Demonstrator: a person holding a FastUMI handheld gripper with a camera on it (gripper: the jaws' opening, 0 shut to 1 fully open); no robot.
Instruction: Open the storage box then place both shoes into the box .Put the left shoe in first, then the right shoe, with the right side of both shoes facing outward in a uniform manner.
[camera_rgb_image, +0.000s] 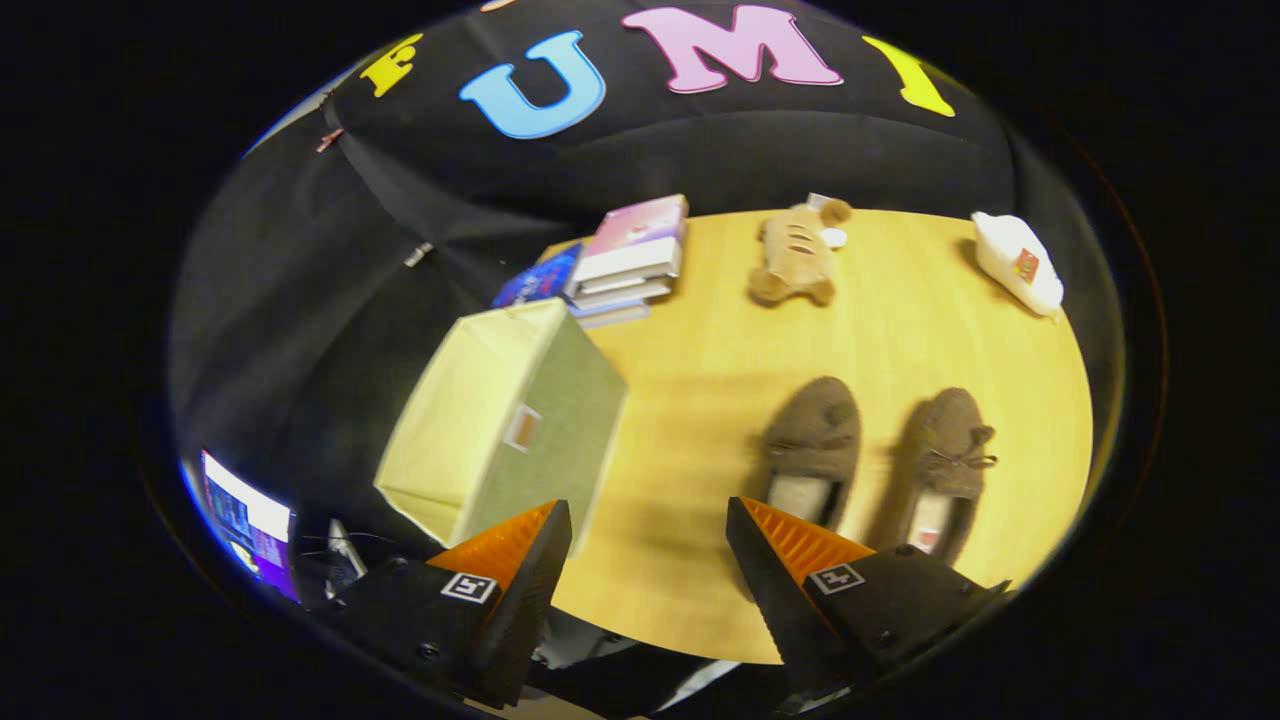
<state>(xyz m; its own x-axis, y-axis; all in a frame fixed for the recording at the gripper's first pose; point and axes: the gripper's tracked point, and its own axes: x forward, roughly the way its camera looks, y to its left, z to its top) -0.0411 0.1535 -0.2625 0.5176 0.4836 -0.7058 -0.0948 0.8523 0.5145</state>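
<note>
storage box (510, 425): pale fabric, tipped, at counter (720, 370) edge ahead of left finger | two brown shoes (812, 450) (945, 470) side by side beyond right finger | gripper (650, 520): fingers wide apart, holding nothing | books (630, 255), plush toy (795, 255) farther back

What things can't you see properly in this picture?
- Storage box, gripper view: its inside bottom is hidden by its own walls, and the gripper's open fingers cover its near corner.
- Shoes: motion blur smears them; a finger covers the nearer shoe's heel.
- Box tag and white packet label: too small to make out.
- Stack of books: covers blurred.
- Plush toy: small, details unclear.
</note>
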